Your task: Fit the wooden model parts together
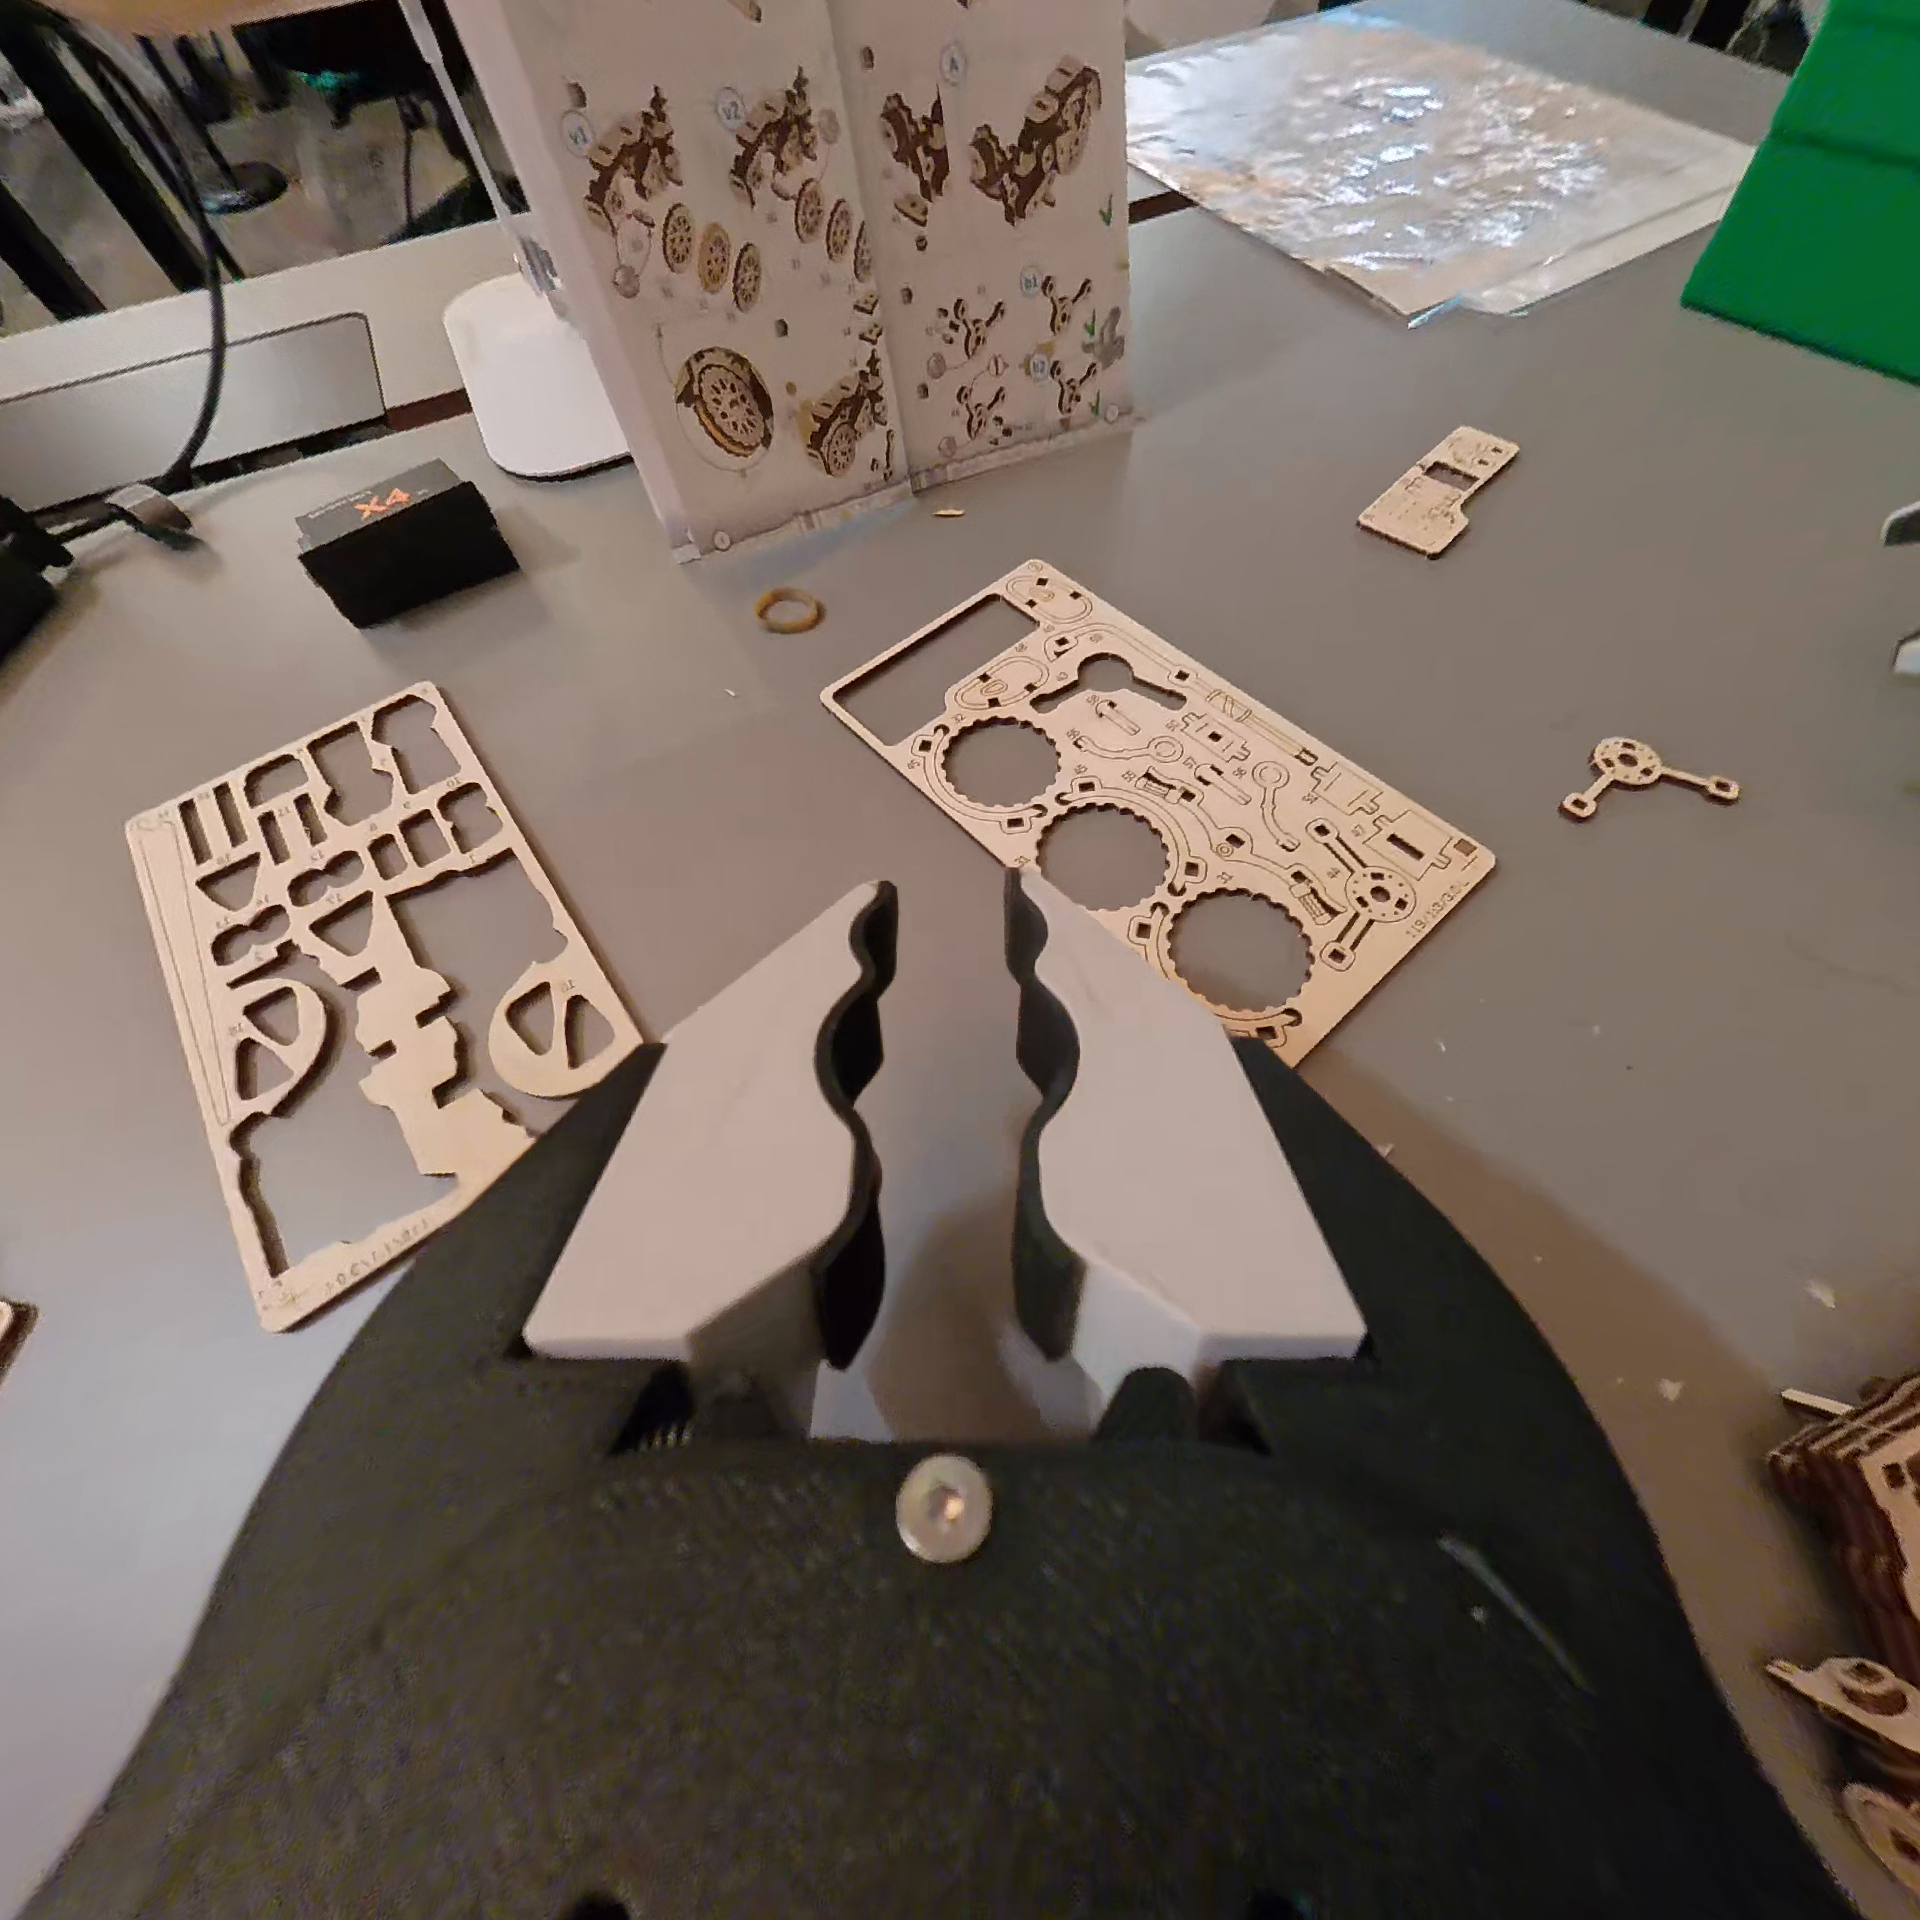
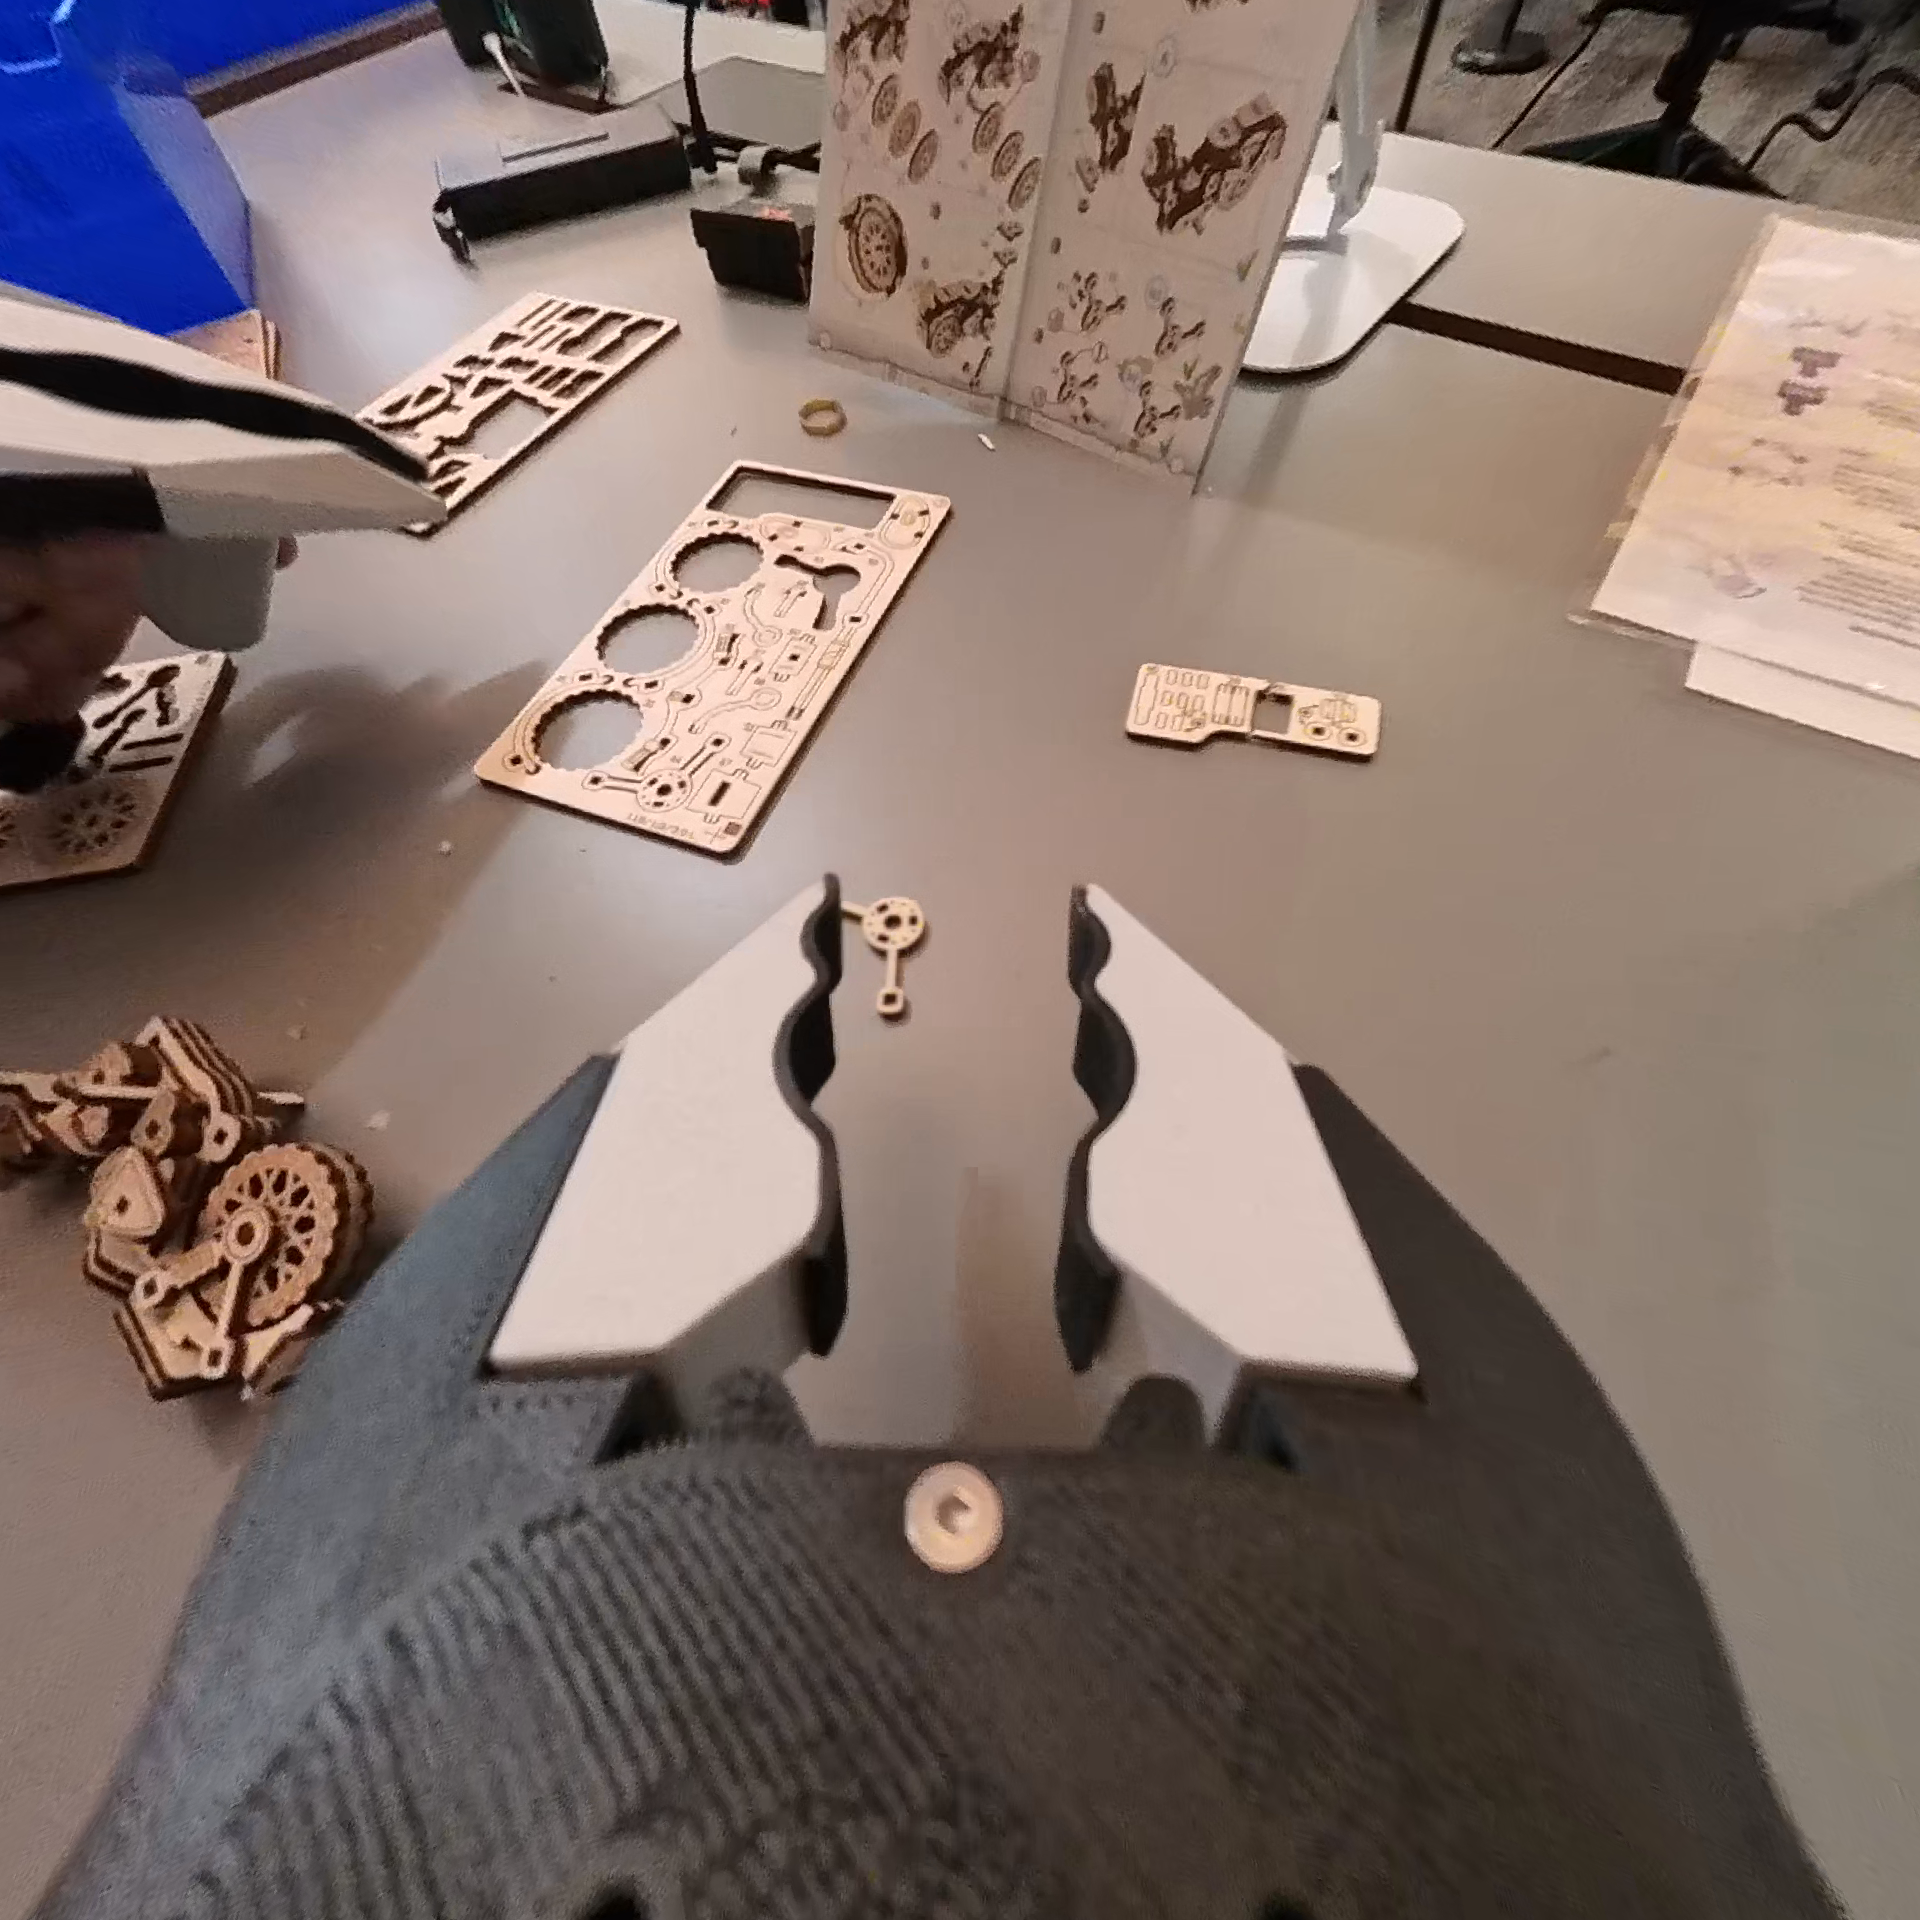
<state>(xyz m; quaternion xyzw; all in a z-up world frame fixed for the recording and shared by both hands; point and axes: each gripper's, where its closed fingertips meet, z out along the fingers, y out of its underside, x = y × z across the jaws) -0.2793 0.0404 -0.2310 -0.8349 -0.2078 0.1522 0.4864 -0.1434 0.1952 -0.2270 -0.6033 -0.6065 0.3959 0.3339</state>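
Two wrist views, low over shared table (image 1: 1558,1039)

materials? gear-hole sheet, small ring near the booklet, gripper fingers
Gear-hole sheet: thin pale plywood by the look, matte, with dark burnt-looking cut lines. Ring: tan, likely wood; too small to be sure. Left gripper fingers: matte grey plastic, probably printed, with black wavy pads that look rubbery.

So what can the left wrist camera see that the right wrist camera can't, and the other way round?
Only the left wrist view shows the crinkled clear plastic sheet and a green block at the far right. Only the right wrist view shows the assembled wheel cluster clearly, and printed pages in a sleeve. Both show the gear-hole wooden sheet, the small key-shaped piece, the standing instruction booklet and the yellow ring. Both tools, left and right, are open and empty.
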